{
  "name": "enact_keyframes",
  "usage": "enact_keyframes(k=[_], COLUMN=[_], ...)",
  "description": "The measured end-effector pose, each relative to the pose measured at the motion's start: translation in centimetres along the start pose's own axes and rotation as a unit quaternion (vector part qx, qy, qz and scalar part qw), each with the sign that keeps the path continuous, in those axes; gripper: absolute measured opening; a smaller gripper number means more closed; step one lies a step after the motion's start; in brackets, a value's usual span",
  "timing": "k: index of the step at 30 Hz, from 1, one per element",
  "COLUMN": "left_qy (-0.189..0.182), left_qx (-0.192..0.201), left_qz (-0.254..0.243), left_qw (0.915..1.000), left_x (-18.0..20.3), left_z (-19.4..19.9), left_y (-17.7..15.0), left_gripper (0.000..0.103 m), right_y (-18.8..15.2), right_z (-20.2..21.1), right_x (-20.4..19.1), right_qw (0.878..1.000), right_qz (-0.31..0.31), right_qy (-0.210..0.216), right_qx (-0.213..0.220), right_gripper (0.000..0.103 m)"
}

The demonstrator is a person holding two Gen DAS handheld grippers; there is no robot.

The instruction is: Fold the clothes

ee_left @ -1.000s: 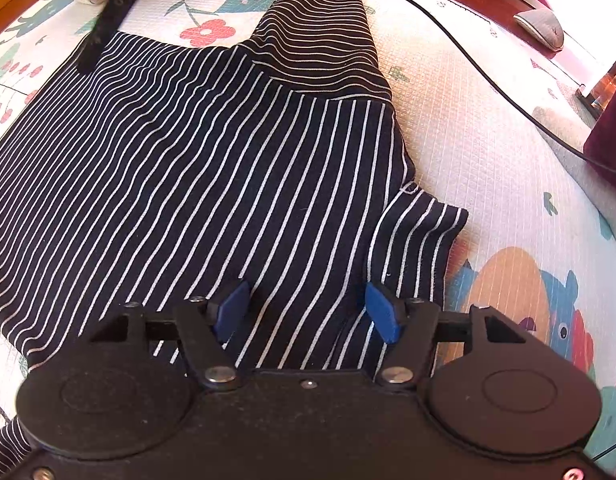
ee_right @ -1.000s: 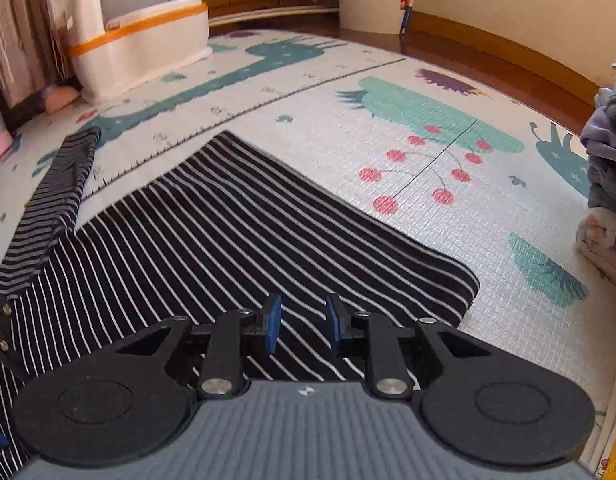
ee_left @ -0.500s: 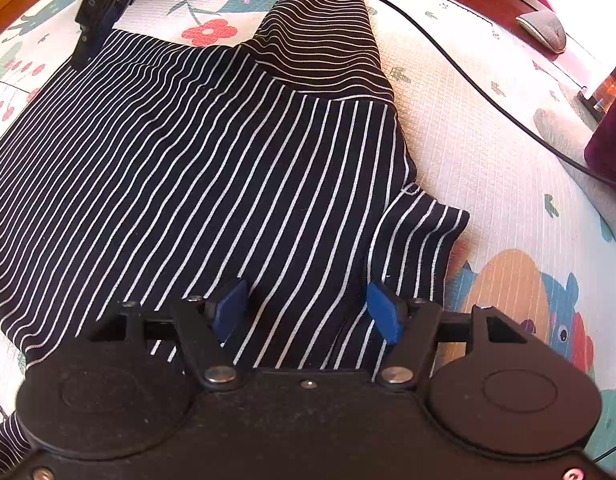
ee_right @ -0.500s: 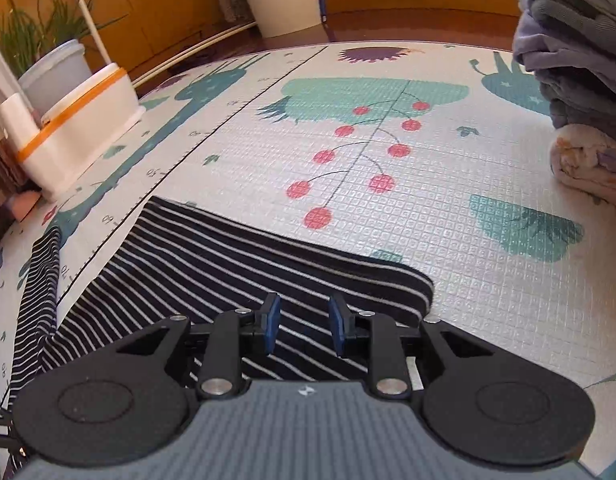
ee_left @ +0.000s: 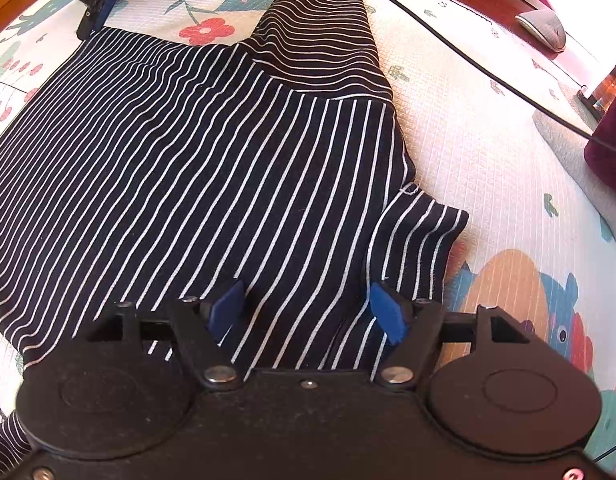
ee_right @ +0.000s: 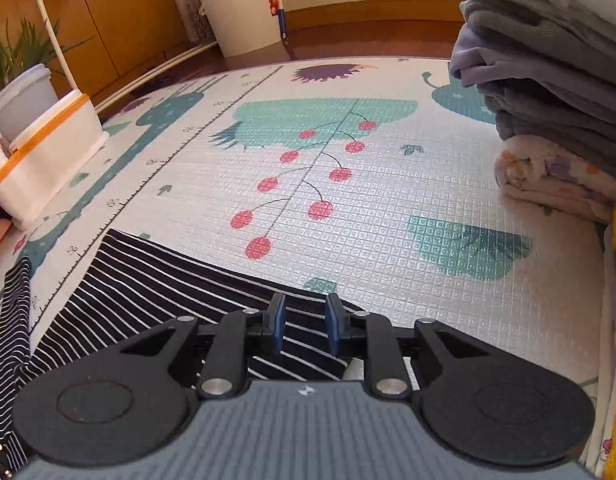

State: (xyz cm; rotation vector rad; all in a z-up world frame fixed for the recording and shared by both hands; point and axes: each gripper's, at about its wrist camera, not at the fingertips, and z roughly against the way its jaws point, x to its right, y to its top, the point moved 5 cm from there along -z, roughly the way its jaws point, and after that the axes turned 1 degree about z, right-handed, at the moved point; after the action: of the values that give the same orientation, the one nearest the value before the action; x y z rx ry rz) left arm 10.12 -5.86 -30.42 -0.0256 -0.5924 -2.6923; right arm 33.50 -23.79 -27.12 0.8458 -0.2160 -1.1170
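A dark navy shirt with thin white stripes [ee_left: 195, 152] lies spread flat on the play mat [ee_left: 488, 184]. My left gripper [ee_left: 308, 312] hovers open just above it, its blue pads wide apart beside a short sleeve [ee_left: 420, 236]. The other sleeve [ee_left: 320, 32] stretches away at the far end. My right gripper [ee_right: 303, 322] stands open with a narrow gap over the shirt's hem corner [ee_right: 299, 344]; striped cloth shows beneath the pads, not pinched. One finger of that gripper [ee_left: 92, 8] shows at the top left of the left wrist view.
A tall stack of folded clothes [ee_right: 548, 92] stands on the mat to the right of the hem corner. A white bin with an orange band [ee_right: 39, 152] and a white bucket [ee_right: 239, 4] stand beyond the mat. A black cable [ee_left: 448, 36] crosses the mat past the far sleeve.
My right gripper has swung and moved along the shirt's hem to its corner, bringing the folded stack into view; its pads stand slightly closer together. The left gripper has barely moved.
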Motion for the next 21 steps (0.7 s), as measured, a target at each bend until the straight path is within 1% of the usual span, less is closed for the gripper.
enact_keyframes(k=[1, 3, 6, 7, 8, 10, 11, 12, 14, 21], left_qy=[0.000, 0.001, -0.001, -0.001, -0.001, -0.001, 0.000, 0.000, 0.002, 0.000], left_qx=[0.000, 0.000, 0.002, 0.003, 0.003, 0.003, 0.003, 0.001, -0.001, 0.000], left_qz=[0.000, -0.001, -0.002, -0.003, -0.003, -0.003, -0.003, -0.003, -0.003, -0.005], left_qw=[1.0000, 1.0000, 1.0000, 1.0000, 1.0000, 1.0000, 1.0000, 1.0000, 1.0000, 1.0000], left_x=[0.0, 0.0, -0.1, -0.1, -0.1, 0.0, 0.0, -0.1, -0.1, -0.2], left_z=[0.0, 0.0, 0.1, 0.1, 0.1, 0.1, 0.1, 0.1, 0.1, 0.1], left_y=[0.0, 0.0, 0.0, 0.0, 0.0, 0.1, 0.1, 0.2, 0.2, 0.1], left_gripper=[0.069, 0.069, 0.069, 0.069, 0.069, 0.069, 0.069, 0.069, 0.069, 0.070], right_y=[-0.3, -2.1, -5.4, -6.6, -7.7, -10.5, -11.3, -11.5, -11.5, -14.2], right_z=[0.9, 3.6, 6.7, 7.3, 7.1, 5.5, 5.4, 6.0, 7.3, 11.4], right_x=[-0.7, -2.5, -5.2, -5.9, -6.3, -6.0, -5.6, -5.6, -5.9, -6.7], right_qw=[1.000, 0.998, 0.996, 0.996, 0.996, 0.994, 0.994, 0.996, 0.997, 0.997], right_qz=[0.017, 0.053, 0.080, 0.085, 0.088, 0.093, 0.084, 0.072, 0.064, 0.073], right_qy=[-0.001, 0.004, 0.029, 0.035, 0.029, -0.009, -0.016, -0.011, -0.007, -0.040], right_qx=[0.006, 0.017, 0.023, 0.018, 0.000, -0.064, -0.072, -0.057, -0.041, 0.005], right_gripper=[0.024, 0.024, 0.022, 0.022, 0.021, 0.020, 0.019, 0.019, 0.019, 0.020])
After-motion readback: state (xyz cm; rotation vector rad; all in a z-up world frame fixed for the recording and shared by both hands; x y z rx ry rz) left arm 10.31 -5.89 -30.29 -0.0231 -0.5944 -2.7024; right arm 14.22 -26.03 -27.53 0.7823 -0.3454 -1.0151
